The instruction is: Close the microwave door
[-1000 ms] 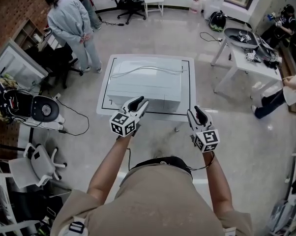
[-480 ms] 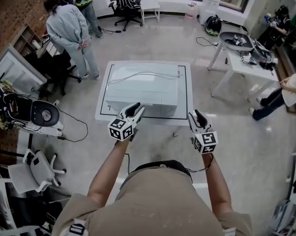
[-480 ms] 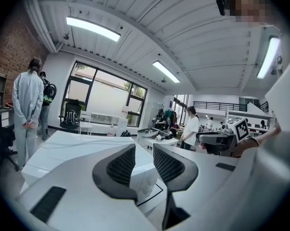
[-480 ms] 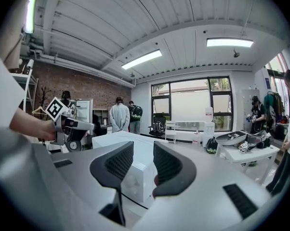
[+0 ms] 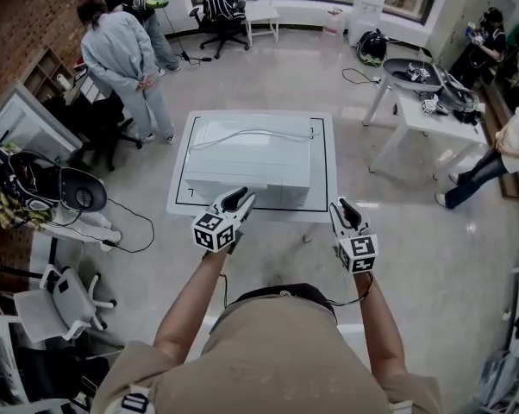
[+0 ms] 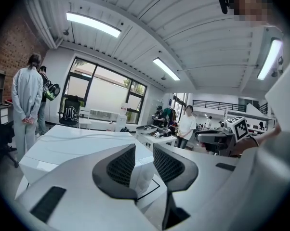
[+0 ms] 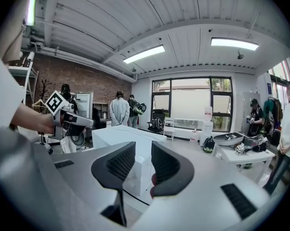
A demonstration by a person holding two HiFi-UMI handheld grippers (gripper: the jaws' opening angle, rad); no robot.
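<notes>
A white microwave (image 5: pixel 251 158) stands on a small white table (image 5: pixel 324 192), front face toward me; I see no door swung out from above. A cable lies across its top. My left gripper (image 5: pixel 240 198) hovers at the table's near edge, just before the microwave's front, open with nothing between its jaws. In the left gripper view the microwave (image 6: pixel 77 146) fills the left and the left gripper (image 6: pixel 144 153) frames its near corner. My right gripper (image 5: pixel 341 207) hangs by the table's near right corner, open and empty. The right gripper (image 7: pixel 143 150) points past the microwave (image 7: pixel 121 138).
A person in grey (image 5: pixel 126 54) stands with their back turned beyond the table's far left. Another white table (image 5: pixel 432 115) with gear sits at the right, a person (image 5: pixel 501 158) beside it. Office chairs (image 5: pixel 61 291) and floor cables crowd the left.
Both grippers stay where they were at the table's near edge. The person at the right has stepped slightly.
</notes>
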